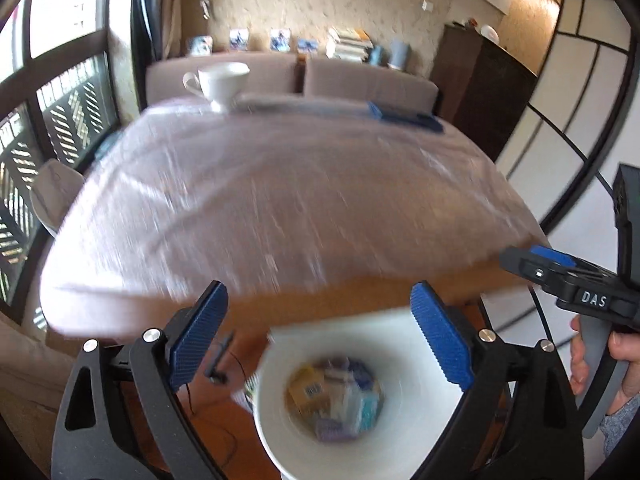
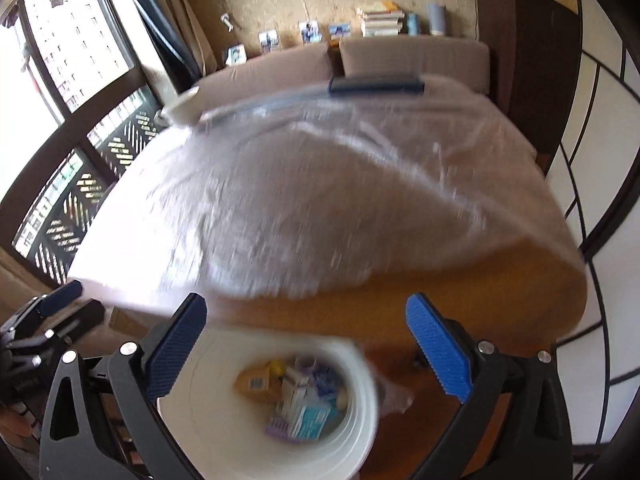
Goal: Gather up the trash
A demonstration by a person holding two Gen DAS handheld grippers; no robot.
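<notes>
A white bin (image 1: 352, 432) stands on the floor below the table's near edge, with several pieces of trash (image 1: 340, 398) in it: small boxes and packets. It also shows in the right wrist view (image 2: 208, 412), with its trash (image 2: 296, 400). My left gripper (image 1: 320, 340) is open and empty, above the bin's mouth. My right gripper (image 2: 316, 348) is open and empty, above the bin's right side. The right gripper also shows at the right edge of the left wrist view (image 1: 560, 272). Both views are blurred.
A wooden table (image 1: 360, 296) under a clear plastic cover (image 1: 260, 184) fills the middle. A white cup (image 1: 220, 80) and a blue-and-black flat object (image 1: 404, 116) sit at its far edge. Chairs, books and a dark cabinet (image 1: 480, 88) stand behind. A window is at the left.
</notes>
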